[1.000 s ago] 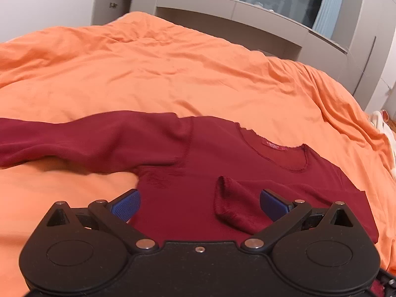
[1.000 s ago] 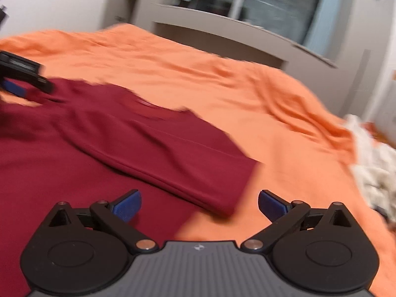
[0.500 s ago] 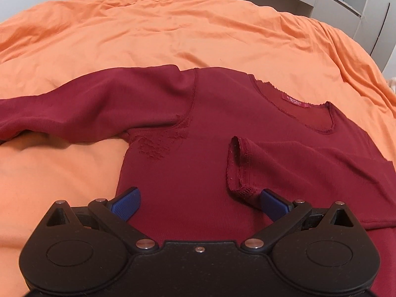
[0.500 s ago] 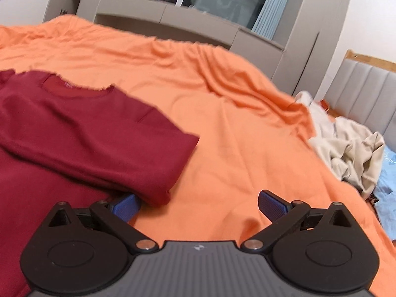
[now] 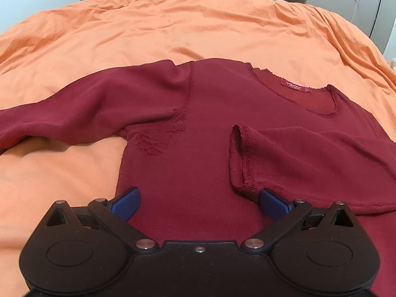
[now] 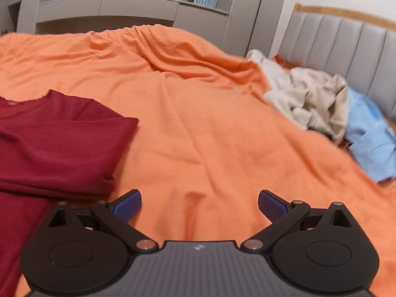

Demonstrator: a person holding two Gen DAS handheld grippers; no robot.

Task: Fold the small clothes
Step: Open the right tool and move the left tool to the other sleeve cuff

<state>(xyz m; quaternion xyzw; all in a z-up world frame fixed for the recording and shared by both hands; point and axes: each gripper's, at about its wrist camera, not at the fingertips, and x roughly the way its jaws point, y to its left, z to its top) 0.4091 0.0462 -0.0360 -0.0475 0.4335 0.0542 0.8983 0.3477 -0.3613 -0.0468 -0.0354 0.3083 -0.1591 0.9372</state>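
A dark red long-sleeved top (image 5: 205,133) lies flat on the orange bedcover (image 5: 173,24), neck away from me. Its right sleeve is folded in across the chest, cuff (image 5: 241,158) near the middle; the left sleeve (image 5: 81,109) stretches out to the left. My left gripper (image 5: 199,203) is open and empty, low over the top's body just below the cuff. My right gripper (image 6: 199,204) is open and empty over bare bedcover (image 6: 210,123), to the right of the top's folded edge (image 6: 74,148).
A heap of beige (image 6: 314,104) and light blue clothes (image 6: 368,138) lies at the right by the grey padded headboard (image 6: 346,44). Grey cabinets (image 6: 111,7) stand beyond the bed's far side.
My left gripper has tilted down and closer over the top. My right gripper has swung right, off the folded sleeve and over bare bedcover. The clothes heap has come into view.
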